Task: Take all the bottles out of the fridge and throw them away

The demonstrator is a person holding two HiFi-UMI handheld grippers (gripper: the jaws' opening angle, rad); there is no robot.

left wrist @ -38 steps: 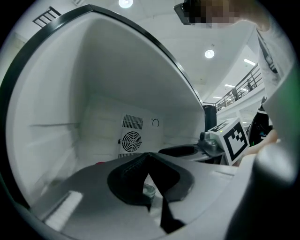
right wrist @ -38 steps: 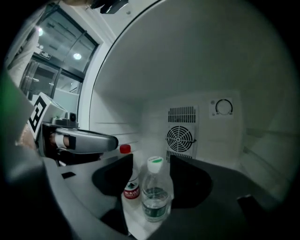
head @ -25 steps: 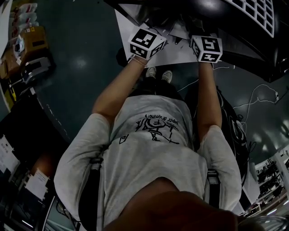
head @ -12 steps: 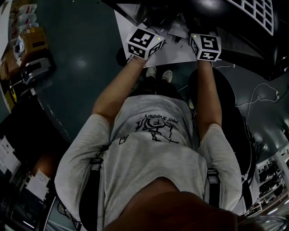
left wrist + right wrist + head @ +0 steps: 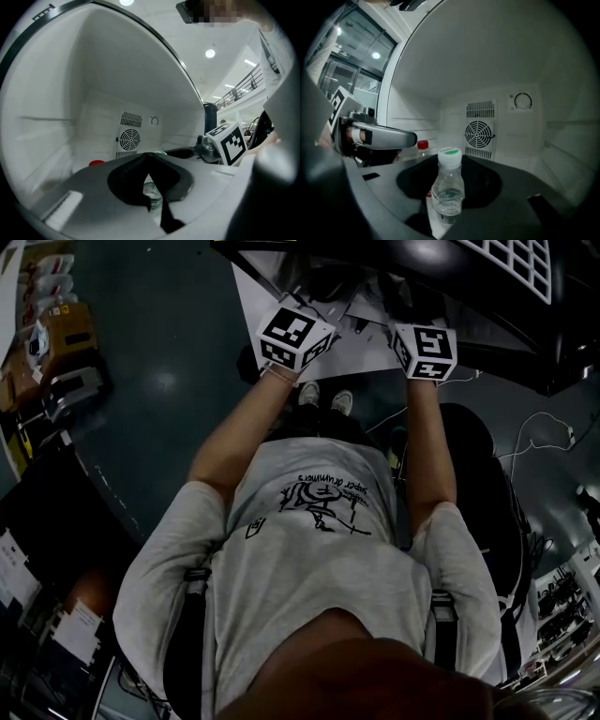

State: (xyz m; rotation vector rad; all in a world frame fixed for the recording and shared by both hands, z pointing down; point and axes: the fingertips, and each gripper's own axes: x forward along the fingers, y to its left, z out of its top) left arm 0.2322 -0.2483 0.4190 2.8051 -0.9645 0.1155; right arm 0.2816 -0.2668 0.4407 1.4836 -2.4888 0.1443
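Note:
Both grippers reach into the white fridge. My right gripper is shut on a clear water bottle with a green cap. The bottle stands upright between the dark pads, and the jaws have just been closing on it. A red-capped bottle stands further back on the left; its cap also shows in the left gripper view. My left gripper has its pads together at the tips, and the green-capped bottle shows through the slit. In the head view only the left marker cube and the right one show.
A round fan grille and a dial sit on the fridge's back wall. In the head view the person's shoes are below the cubes, a black chair and cables at the right, and boxes at the far left.
In the head view the right marker cube has drawn back a little toward the person. The left cube has shifted only slightly. The black chair now shows more fully at the right.

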